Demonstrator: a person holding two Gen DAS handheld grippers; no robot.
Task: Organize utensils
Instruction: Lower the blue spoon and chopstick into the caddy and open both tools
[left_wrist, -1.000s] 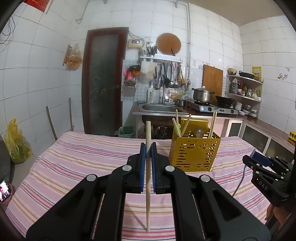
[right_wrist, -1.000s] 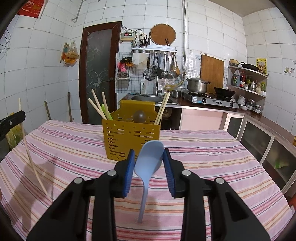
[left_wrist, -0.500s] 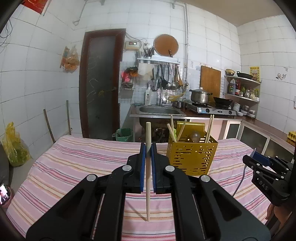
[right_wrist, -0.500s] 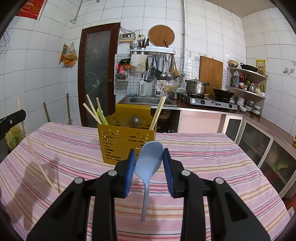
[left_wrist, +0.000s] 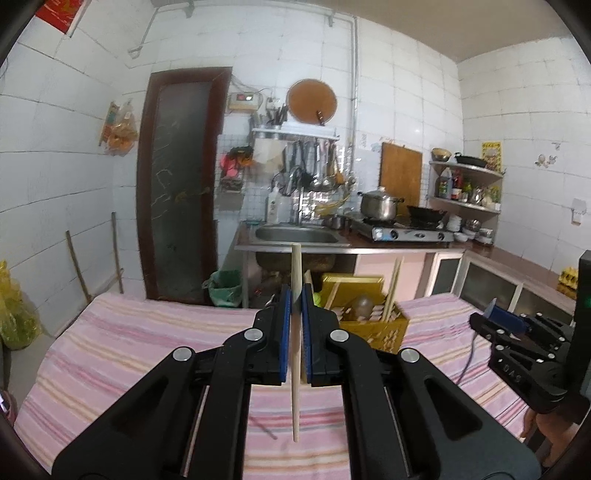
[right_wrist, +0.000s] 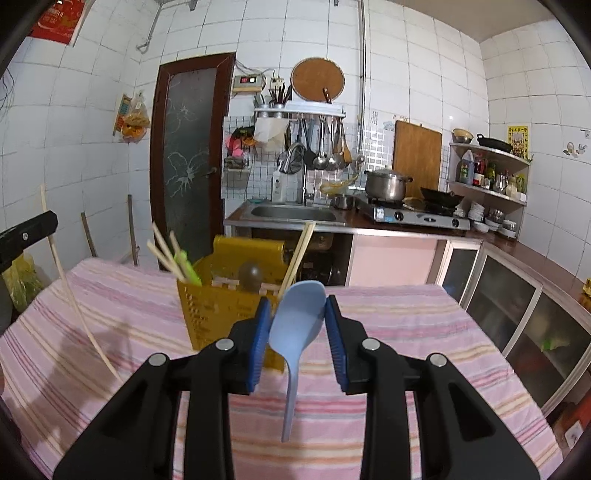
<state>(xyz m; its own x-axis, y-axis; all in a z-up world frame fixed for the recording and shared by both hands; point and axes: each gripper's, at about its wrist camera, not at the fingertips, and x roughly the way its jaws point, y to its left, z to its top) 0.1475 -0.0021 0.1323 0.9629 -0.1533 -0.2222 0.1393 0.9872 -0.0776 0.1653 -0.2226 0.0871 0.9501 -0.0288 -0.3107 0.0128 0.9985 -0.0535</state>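
Pink-striped cloth covers the table (right_wrist: 424, 332) we work over, in a tiled kitchen. Our left gripper (left_wrist: 295, 325) is pinched tight on a wooden chopstick (left_wrist: 295, 369), held upright — ready, we judge, to drop end-first. Our right gripper (right_wrist: 295, 332) stands part open, its pads clamped on the bowl of a blue spoon (right_wrist: 297, 325), handle hanging down. Beyond both, toward the table's far edge, sits the yellow utensil basket (right_wrist: 218, 314) — chopsticks already stand in it.

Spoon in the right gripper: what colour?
Light blue spoon; shows best in the right wrist view.
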